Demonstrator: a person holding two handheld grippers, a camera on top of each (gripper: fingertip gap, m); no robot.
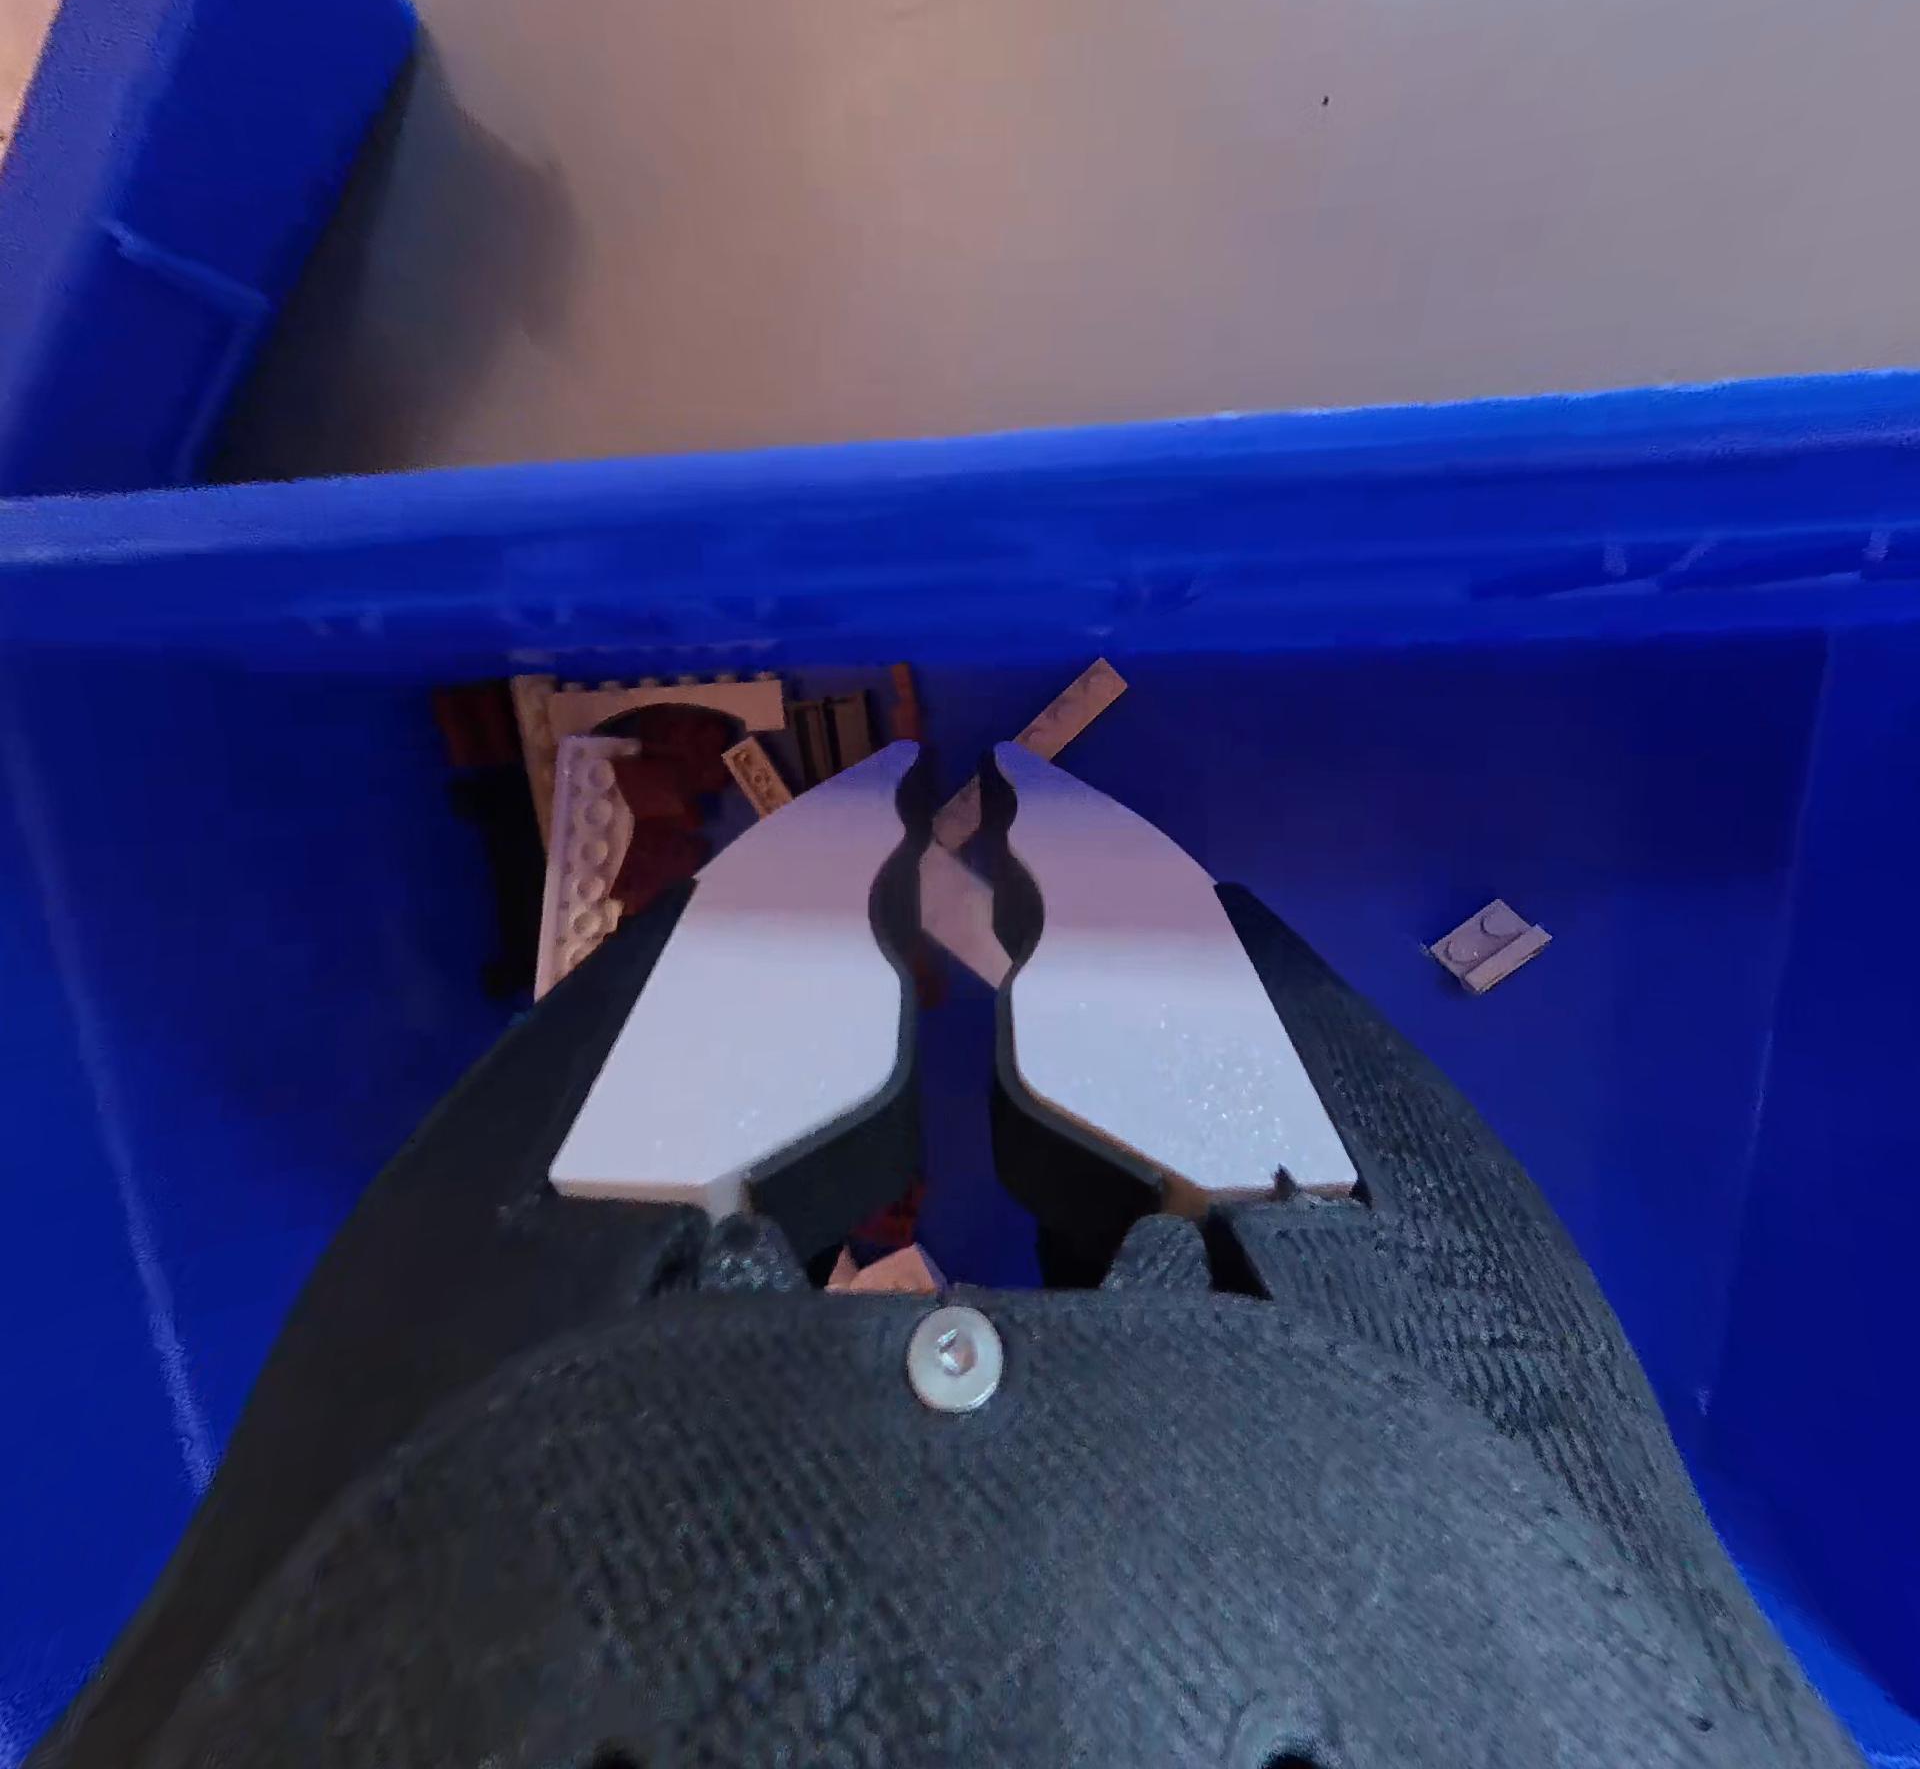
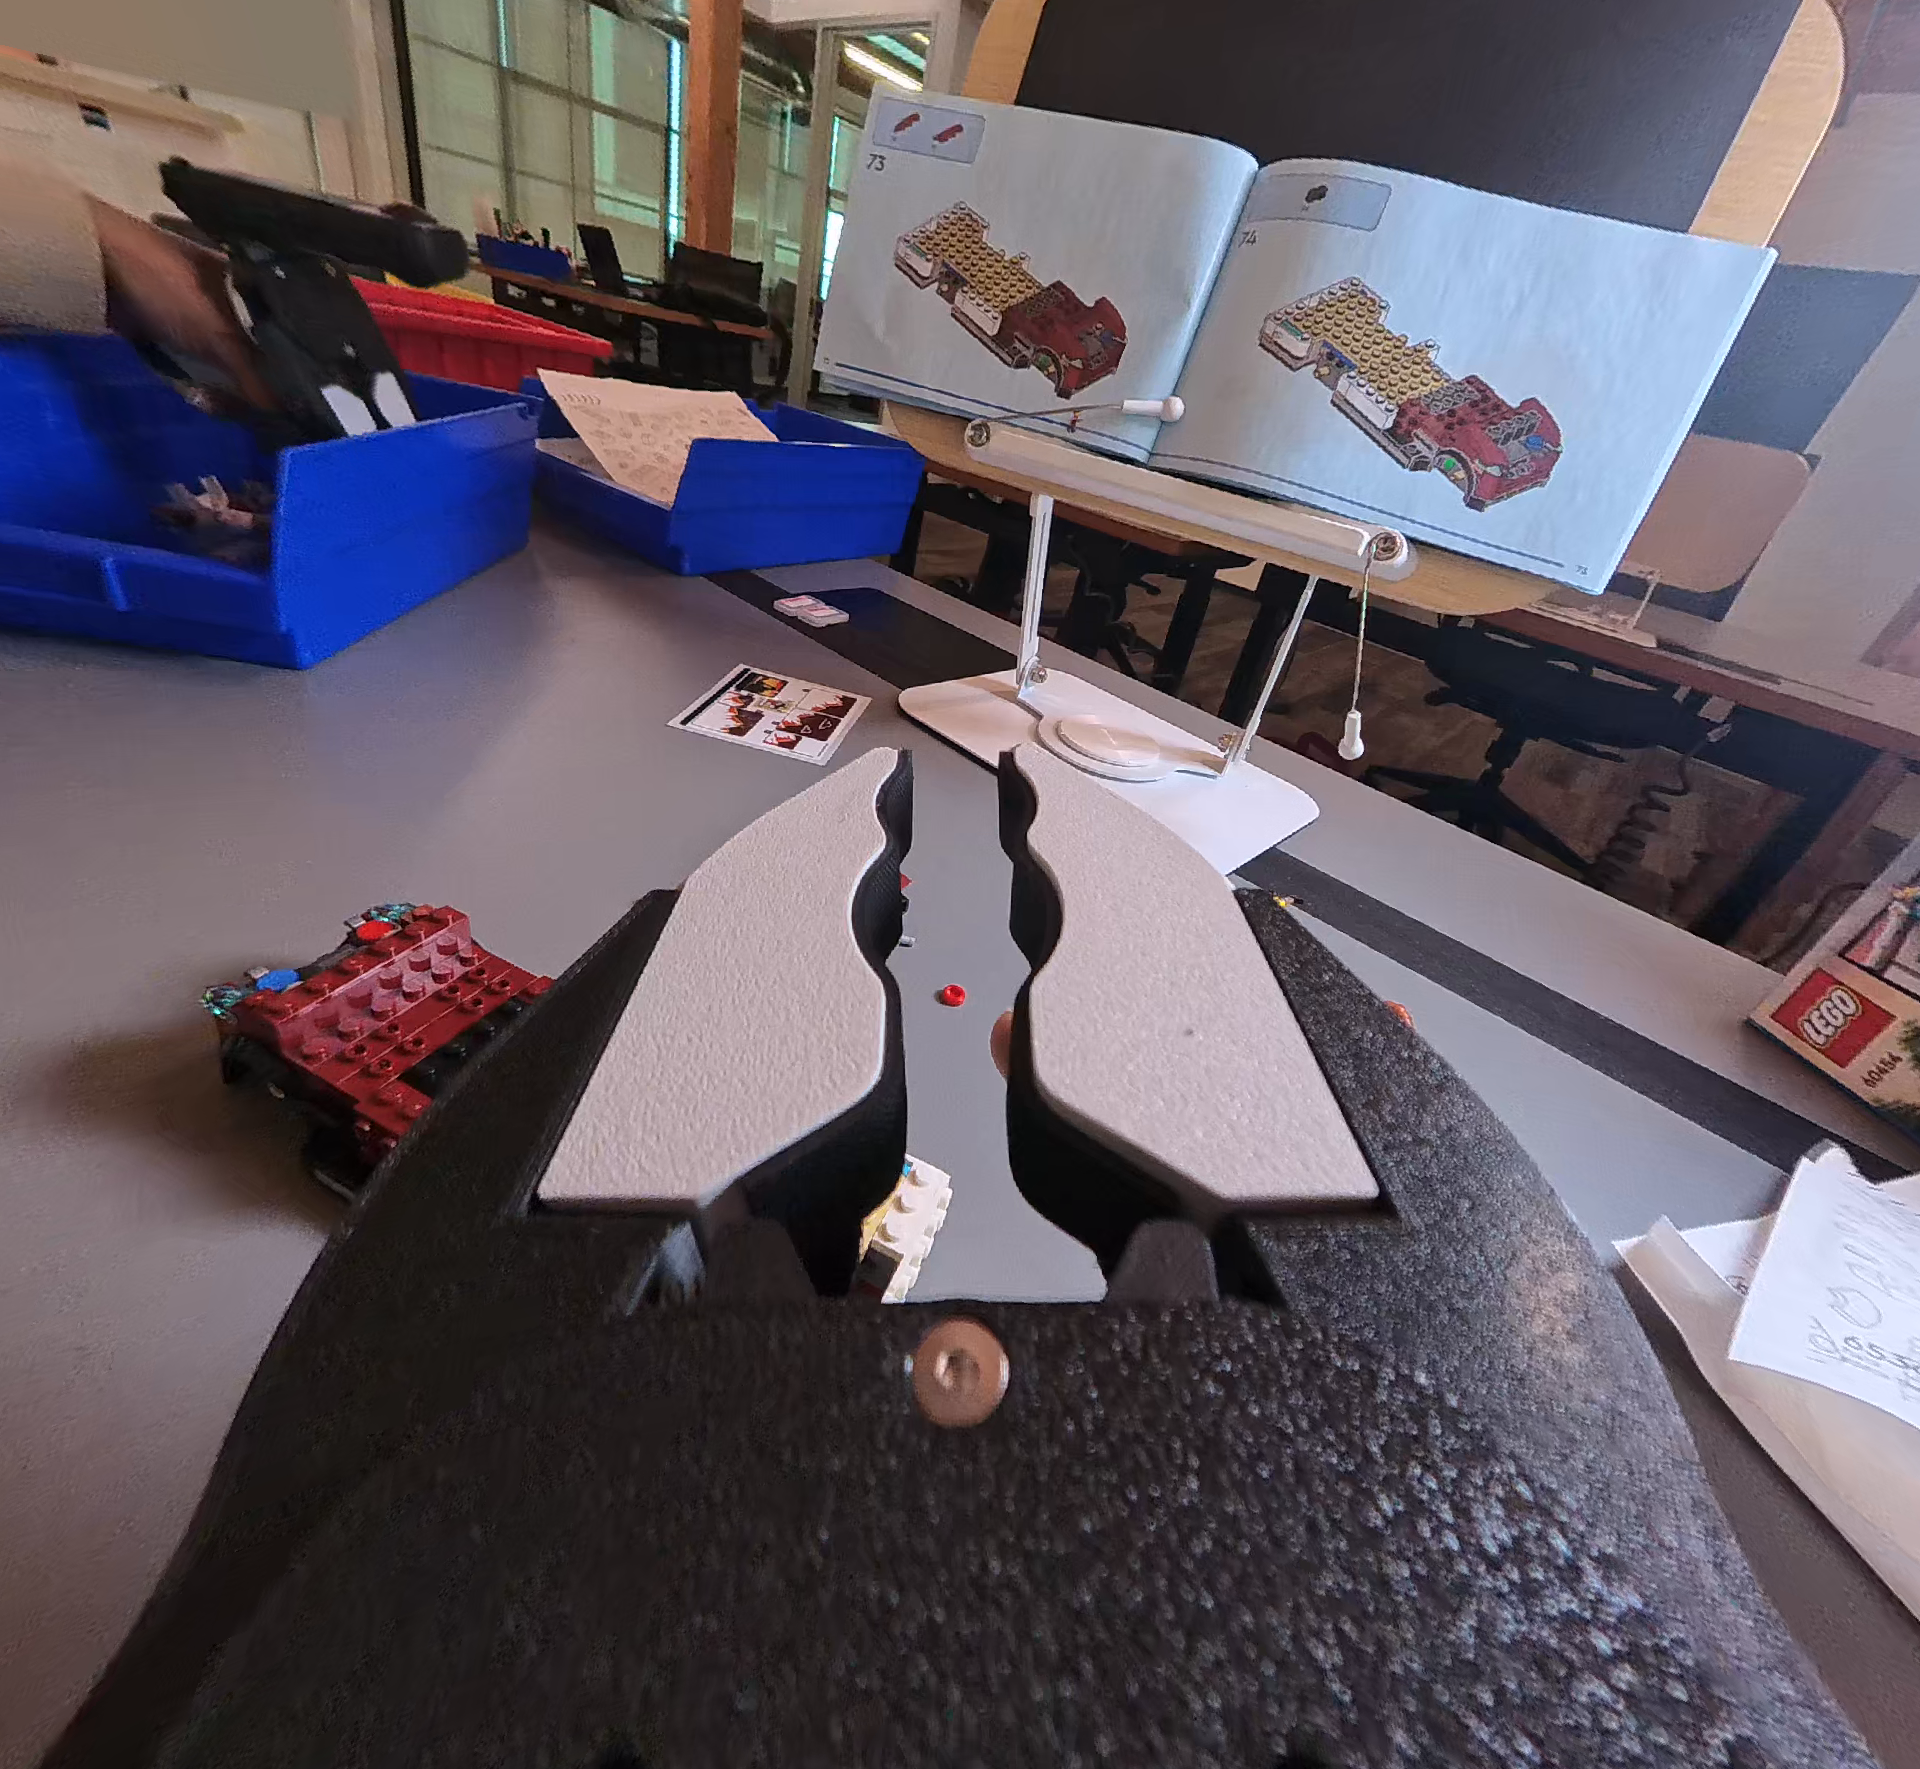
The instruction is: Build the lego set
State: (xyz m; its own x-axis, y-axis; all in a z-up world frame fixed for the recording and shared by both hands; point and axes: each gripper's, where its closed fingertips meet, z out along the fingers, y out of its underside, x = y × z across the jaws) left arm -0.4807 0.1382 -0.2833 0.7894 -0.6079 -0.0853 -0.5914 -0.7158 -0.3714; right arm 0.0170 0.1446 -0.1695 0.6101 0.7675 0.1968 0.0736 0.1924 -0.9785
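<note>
1. Tan plate (image 1: 1075,709): long, narrow, studded. It lies aslant inside the blue bin (image 1: 935,524), near its far wall. One end shows in the slit between the left gripper's fingers and the rest runs on past the right-hand fingertip.
2. Left gripper (image 1: 956,763): lowered into the blue bin. The fingers (image 1: 790,940) stand narrowly apart. Whether the pads press on the tan plate cannot be told.
3. Brick pile (image 1: 634,784): white arch piece, white studded plate, and dark red and black parts. It is heaped in the blue bin's far left corner, just left of the left gripper.
4. Small grey plate (image 1: 1488,945): lies alone on the blue bin's floor, toward its right wall and well apart from the pile.
5. Right gripper (image 2: 956,763): outside the blue bin, over the grey tabletop (image 2: 416,784) and well to its near right. The fingers (image 2: 748,971) are spread, with nothing between them.
6. Red stud (image 2: 951,995): lies on the tabletop, seen through the gap of the right gripper's fingers.
7. Dark red brick assembly (image 2: 384,1023): on the tabletop on the near side of the blue bin, just left of the right gripper.
8. Sticker sheet (image 2: 769,711): flat on the tabletop to the right of the blue bin.
9. Second blue bin (image 2: 727,493): just right of the blue bin, with a printed sheet in it.
10. Open instruction booklet (image 2: 1299,337): on a white stand (image 2: 1101,743), farther right of the blue bin.
</note>
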